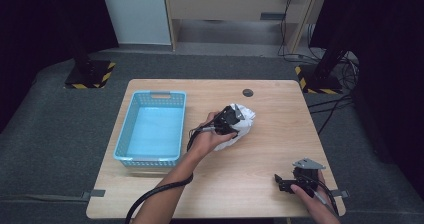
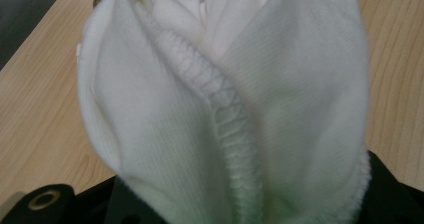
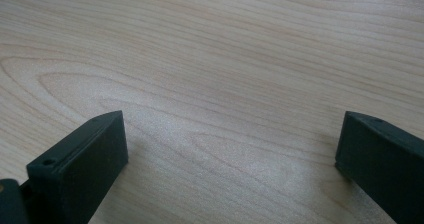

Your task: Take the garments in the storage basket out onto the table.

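Note:
A crumpled white cloth (image 1: pixel 243 120) lies on the wooden table (image 1: pixel 260 154), right of centre. My left gripper (image 1: pixel 229 120) sits on its left side, shut on a bunch of the fabric. In the left gripper view the cloth (image 2: pixel 225 99) bulges up between the jaws, a stitched hem running down its middle, and it hides the jaw tips. My right gripper (image 1: pixel 284 183) rests low near the table's front right corner, held by a hand. Its jaws (image 3: pixel 230 134) stand wide open over bare wood with nothing between them.
A light blue plastic basket (image 1: pixel 150 160) stands on the left part of the table, nothing inside it. A dark round grommet (image 1: pixel 248 92) sits near the far edge. Black stands and cables lie on the grey floor beyond the table.

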`<state>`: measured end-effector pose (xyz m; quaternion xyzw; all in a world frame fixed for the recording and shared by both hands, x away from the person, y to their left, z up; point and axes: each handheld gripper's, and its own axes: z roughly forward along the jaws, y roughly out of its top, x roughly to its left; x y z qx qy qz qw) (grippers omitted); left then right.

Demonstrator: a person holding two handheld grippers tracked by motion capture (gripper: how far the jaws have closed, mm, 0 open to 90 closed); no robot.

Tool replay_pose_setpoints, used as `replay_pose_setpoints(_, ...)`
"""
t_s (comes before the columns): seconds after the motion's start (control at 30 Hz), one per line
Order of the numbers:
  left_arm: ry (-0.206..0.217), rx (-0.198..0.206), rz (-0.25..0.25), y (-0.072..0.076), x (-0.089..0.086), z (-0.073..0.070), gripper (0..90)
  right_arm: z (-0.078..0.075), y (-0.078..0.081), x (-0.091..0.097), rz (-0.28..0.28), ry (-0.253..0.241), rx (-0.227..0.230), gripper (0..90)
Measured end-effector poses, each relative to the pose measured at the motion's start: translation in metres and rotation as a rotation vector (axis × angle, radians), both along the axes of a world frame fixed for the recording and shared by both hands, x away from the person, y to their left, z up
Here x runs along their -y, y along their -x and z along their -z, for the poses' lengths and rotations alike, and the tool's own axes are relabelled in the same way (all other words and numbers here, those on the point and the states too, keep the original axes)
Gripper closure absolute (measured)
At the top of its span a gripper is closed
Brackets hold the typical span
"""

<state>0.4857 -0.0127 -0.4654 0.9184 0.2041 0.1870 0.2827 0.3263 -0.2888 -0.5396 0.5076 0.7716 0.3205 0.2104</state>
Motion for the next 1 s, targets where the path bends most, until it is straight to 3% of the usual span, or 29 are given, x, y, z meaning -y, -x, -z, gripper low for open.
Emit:
replay_pose_setpoints(0.3,-0.015,-0.006,-0.025,-0.005,0.0,0.009,50.5,0.0,0.0,0.0,0.0,-0.001,-0.001,0.2)
replay_pose_setpoints(1.0,-0.035,-0.014,-0.033,-0.005,0.01,0.023,49.2,0.0,0.0,0.0,0.0,0.0,0.0,0.2)
